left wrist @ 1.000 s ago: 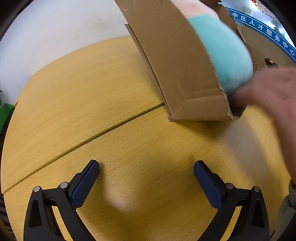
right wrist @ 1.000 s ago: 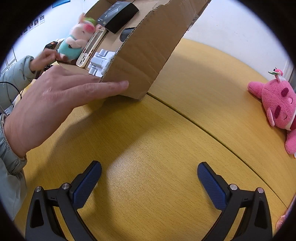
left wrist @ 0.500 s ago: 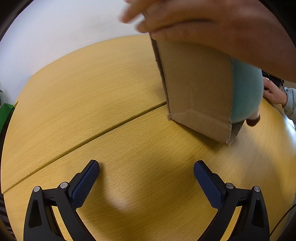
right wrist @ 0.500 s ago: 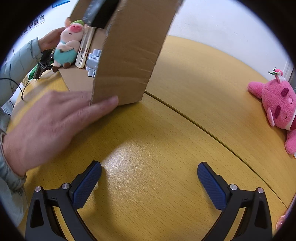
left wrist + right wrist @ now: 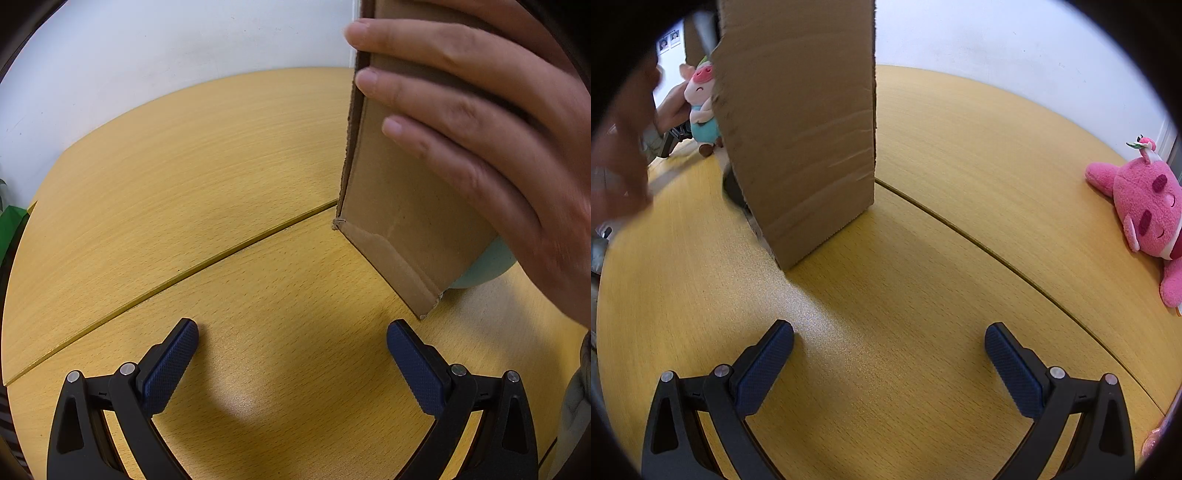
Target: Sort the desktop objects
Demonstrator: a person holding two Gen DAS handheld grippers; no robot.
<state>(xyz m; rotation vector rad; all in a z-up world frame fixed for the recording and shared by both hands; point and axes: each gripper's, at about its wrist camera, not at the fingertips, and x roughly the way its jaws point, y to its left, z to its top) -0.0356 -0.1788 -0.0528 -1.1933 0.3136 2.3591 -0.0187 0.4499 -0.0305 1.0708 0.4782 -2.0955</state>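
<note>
- Left gripper (image 5: 291, 345) and right gripper (image 5: 888, 347): both wide apart, empty, low over the table (image 5: 960, 155).
- A hand (image 5: 480, 122) tips the box (image 5: 801, 125) upright, centre-left.
- Wait for the contents to spill clear.
- Pink plush (image 5: 1145, 210) lies far right; likely first pick.

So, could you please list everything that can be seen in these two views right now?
Cardboard box: one, brown, tipped up on end on the table, near the seam.
Pig plush: one, pink with a teal outfit, behind the box on its left, held by a hand.
Pink plush: one, lying at the table's right edge.
Dark objects: blurred, at the foot of the box; count unclear.
Table: one, yellow wood, with a curved seam.
Wall: white, behind the table.
Hand on box: one, gripping the box's upper part.
Left gripper: black with blue pads, open, empty.
Right gripper: same, open, empty.
</note>
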